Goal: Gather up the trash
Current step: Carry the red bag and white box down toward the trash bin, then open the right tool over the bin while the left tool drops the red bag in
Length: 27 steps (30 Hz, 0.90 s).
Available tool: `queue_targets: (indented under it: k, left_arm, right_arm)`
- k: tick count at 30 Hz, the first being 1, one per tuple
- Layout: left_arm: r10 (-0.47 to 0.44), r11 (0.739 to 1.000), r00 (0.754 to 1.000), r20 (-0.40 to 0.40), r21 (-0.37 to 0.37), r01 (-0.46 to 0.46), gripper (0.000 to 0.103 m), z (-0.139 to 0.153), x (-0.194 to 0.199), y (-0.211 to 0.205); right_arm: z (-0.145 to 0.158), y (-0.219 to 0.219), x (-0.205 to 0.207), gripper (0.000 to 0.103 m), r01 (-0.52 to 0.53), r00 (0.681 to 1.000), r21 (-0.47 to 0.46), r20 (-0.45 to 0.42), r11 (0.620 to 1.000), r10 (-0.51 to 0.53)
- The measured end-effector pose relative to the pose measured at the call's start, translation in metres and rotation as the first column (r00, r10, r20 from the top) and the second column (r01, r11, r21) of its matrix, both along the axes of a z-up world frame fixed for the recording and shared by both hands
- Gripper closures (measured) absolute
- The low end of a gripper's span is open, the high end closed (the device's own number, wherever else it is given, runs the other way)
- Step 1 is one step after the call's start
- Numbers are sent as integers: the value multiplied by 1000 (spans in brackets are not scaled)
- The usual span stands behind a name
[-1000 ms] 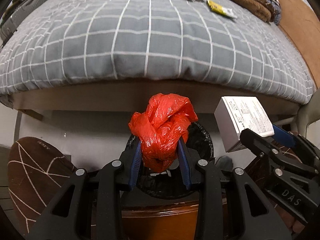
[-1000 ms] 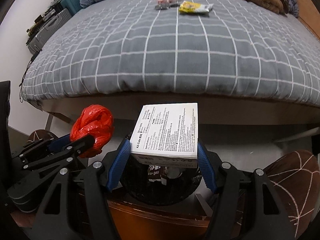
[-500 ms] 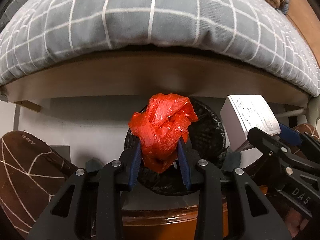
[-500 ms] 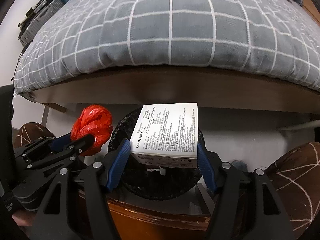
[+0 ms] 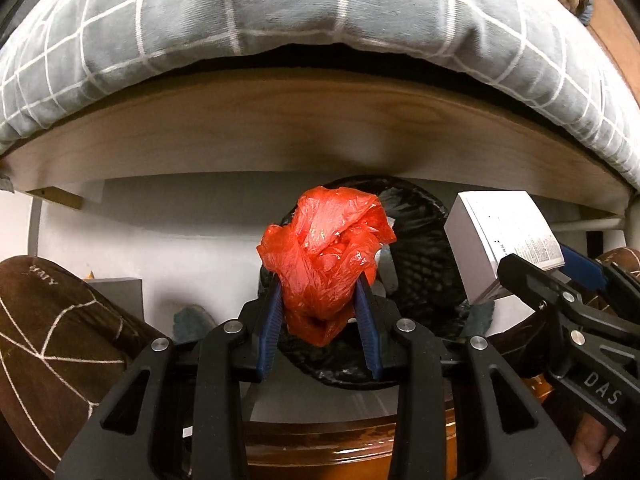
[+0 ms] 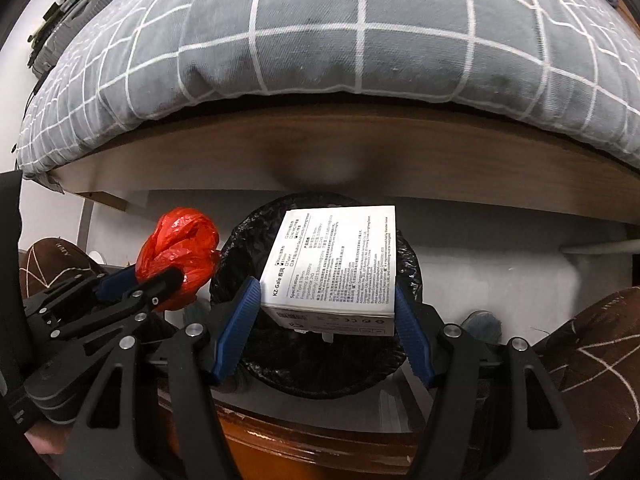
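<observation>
Both grippers have dropped lower and pushed in toward the bed over the last second: the top of the grey checked duvet (image 6: 360, 40) has slid out of sight, and the wooden bed rail (image 5: 320, 128) now fills the middle of both views. The black-lined trash bin (image 6: 320, 364) looms larger, sitting on the floor just under that rail.

The left gripper (image 5: 320, 304) is clamped on a crumpled red plastic bag (image 5: 326, 264), its blue pads pinching the lower part of the wad while the rest balloons above them. The bag hangs in front of the bin's mouth.

To its right, the right gripper (image 6: 328, 308) has its jaws set fairly wide, closed against the two sides of a white printed box (image 6: 336, 264). The box is tilted slightly, label face up, and sits right in front of the bin opening.

The two grippers are side by side, near each other but not touching. A brown slipper (image 5: 52, 320) with pale line stitching lies on the floor to the left, another (image 6: 592, 360) to the right. A glossy brown wooden surface (image 5: 344, 456) shows below the fingers.
</observation>
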State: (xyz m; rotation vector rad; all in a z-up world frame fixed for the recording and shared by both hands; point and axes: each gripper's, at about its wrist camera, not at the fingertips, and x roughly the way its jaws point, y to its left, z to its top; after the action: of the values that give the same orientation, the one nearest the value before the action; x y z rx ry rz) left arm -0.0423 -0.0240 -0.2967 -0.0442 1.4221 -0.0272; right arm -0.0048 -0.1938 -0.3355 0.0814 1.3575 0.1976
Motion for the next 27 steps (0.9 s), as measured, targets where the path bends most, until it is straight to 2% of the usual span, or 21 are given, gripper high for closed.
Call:
queue_targets:
  k: [12,20,27]
  left_arm:
    - [14,1000,1000,-17,6,-14,69,1,3,-4]
    - [5,1000,1000,-5,-4,-5,69,6,5,-6]
    - [-42,999,999,-2,-4,42,69,5,6,-27]
  right_arm:
    - [-10,14,2,39,-19,1000,-13,1,1000,19]
    - [4,8,1,15,5,999,-32,40,999,-4]
    - [15,-28,-5,8,67,995,-72,72,995,-62]
